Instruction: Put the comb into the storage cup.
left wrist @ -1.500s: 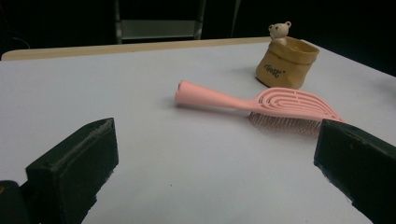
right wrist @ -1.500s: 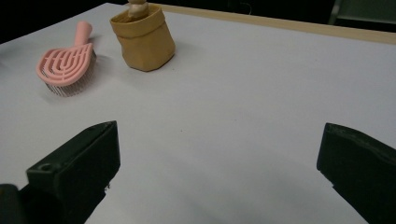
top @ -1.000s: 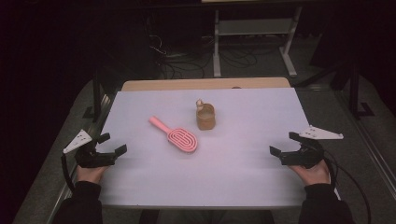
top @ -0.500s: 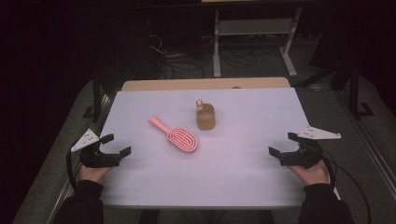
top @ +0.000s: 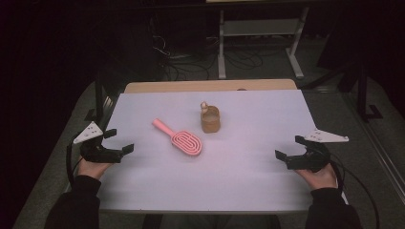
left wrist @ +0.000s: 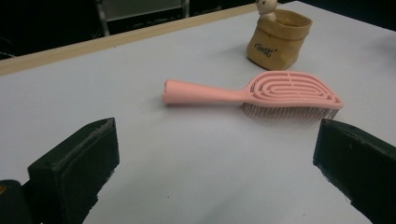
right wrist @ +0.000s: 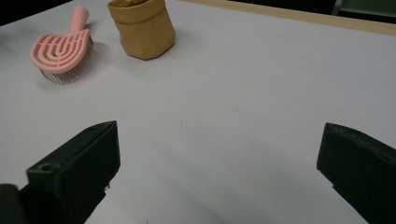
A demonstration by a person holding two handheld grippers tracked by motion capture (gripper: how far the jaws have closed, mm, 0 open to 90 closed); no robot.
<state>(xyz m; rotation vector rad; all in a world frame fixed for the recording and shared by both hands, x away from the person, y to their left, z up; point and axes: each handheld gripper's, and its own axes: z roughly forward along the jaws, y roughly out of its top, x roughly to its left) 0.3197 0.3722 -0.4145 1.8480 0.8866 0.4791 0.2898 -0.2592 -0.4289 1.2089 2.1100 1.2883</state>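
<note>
A pink hairbrush (top: 179, 139) (left wrist: 261, 94) (right wrist: 63, 50) lies bristles down near the middle of the white table (top: 248, 162), handle toward the far left. Just behind it stands a small tan paper-style pouch (top: 210, 120) (left wrist: 279, 38) (right wrist: 142, 28) with a little figure peeking out of its top. My left gripper (top: 117, 141) (left wrist: 219, 172) sits at the table's left edge, open and empty, pointed at the brush. At the right edge my right gripper (top: 291, 149) (right wrist: 219, 177) is open too, holding nothing.
A wooden strip (top: 210, 86) runs along the table's far edge. Beyond it, on the dark floor, stand a metal shelf frame (top: 260, 33) and loose cables (top: 186, 67). White surface stretches between both grippers and the objects.
My left gripper has slid a little inward and toward the brush. The right gripper has hardly shifted. Brush and pouch have stayed put.
</note>
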